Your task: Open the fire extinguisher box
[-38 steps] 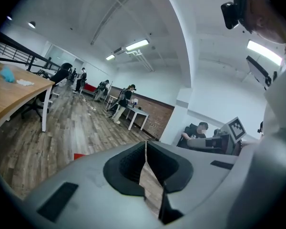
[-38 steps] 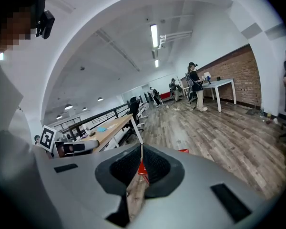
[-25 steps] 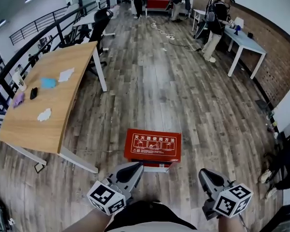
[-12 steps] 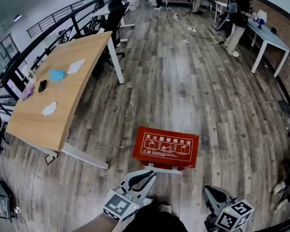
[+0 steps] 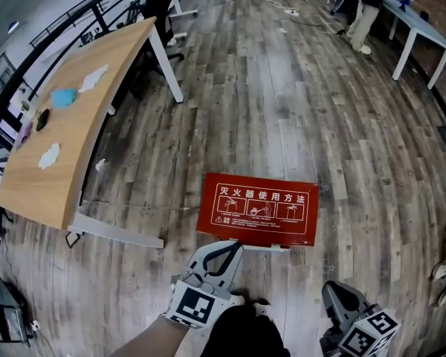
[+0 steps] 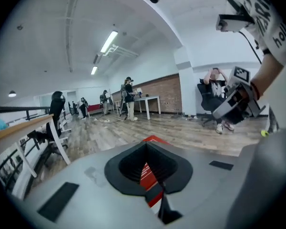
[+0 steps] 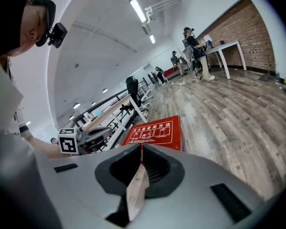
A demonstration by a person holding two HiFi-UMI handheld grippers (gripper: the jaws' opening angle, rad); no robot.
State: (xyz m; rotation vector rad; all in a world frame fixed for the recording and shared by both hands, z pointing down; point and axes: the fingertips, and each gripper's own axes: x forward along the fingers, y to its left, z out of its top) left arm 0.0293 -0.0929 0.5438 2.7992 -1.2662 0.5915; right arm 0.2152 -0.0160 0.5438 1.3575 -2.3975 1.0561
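Nearest, left gripper [image 5: 229, 248]: jaws closed together on nothing, tip just short of the box's near edge.
Beside it, right gripper [image 5: 333, 292]: jaws likewise pressed together and empty, lower right, farther from the box.
Ahead, fire extinguisher box [image 5: 259, 209]: red, lying flat on the wooden floor [image 5: 282, 110] in front of both grippers, printed instruction face up.
Handling: looks like painted sheet metal, so stiff and slick. The body is probably heavy enough to stay put while the lid, likely lighter and hinged, is lifted.
Where to take hold: the pale strip [image 5: 262, 246] under the near edge seems to be the lip or latch side. A jaw tip hooked there would be my choice, though no handle can be made out.
Edges: the white foot rail [image 5: 115, 233] of the wooden desk [image 5: 67, 125] lies left of the box, apart from it.
Open room: bare floor lies right of the box and beyond it, so a lid could swing freely. The people [image 5: 363, 13] stand well off.
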